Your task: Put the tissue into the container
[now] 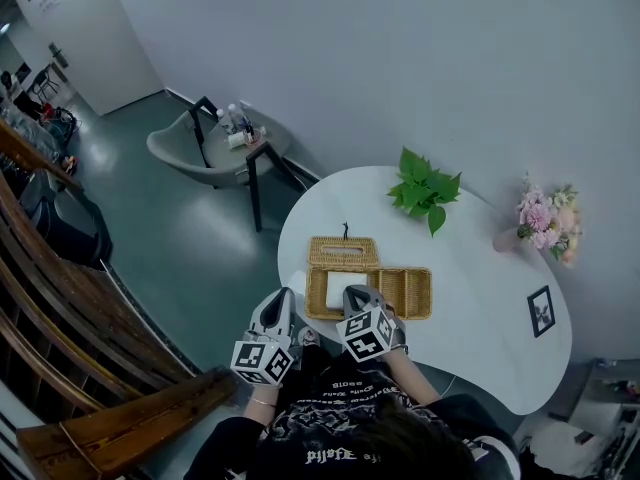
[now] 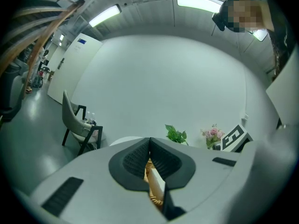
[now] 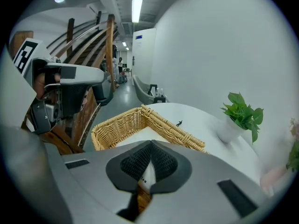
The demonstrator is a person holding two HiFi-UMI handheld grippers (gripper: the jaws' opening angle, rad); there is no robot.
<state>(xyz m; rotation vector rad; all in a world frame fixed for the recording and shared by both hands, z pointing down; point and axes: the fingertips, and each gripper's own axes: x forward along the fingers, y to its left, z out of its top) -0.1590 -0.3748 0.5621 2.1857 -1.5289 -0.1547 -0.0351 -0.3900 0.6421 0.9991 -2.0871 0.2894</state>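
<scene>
On the round white table (image 1: 480,268) stands a wicker container (image 1: 418,312), its slotted lid (image 1: 343,253) lying flat behind it. A white tissue pack (image 1: 335,293) rests in the container's left part. My right gripper (image 1: 355,291) is over that pack with its jaws shut tip to tip. In the right gripper view the pack (image 3: 138,135) lies just under the tips (image 3: 150,143), inside the wicker wall (image 3: 121,120); whether they pinch it is unclear. My left gripper (image 1: 282,295) hangs shut and empty off the table's near-left edge, aimed (image 2: 149,139) at the container (image 2: 154,199).
A green plant (image 1: 425,190) stands at the table's back, pink flowers (image 1: 545,218) at the back right and a small picture frame (image 1: 541,310) at the right. A grey chair (image 1: 215,148) stands behind the table. Wooden stair rails (image 1: 60,298) run along the left.
</scene>
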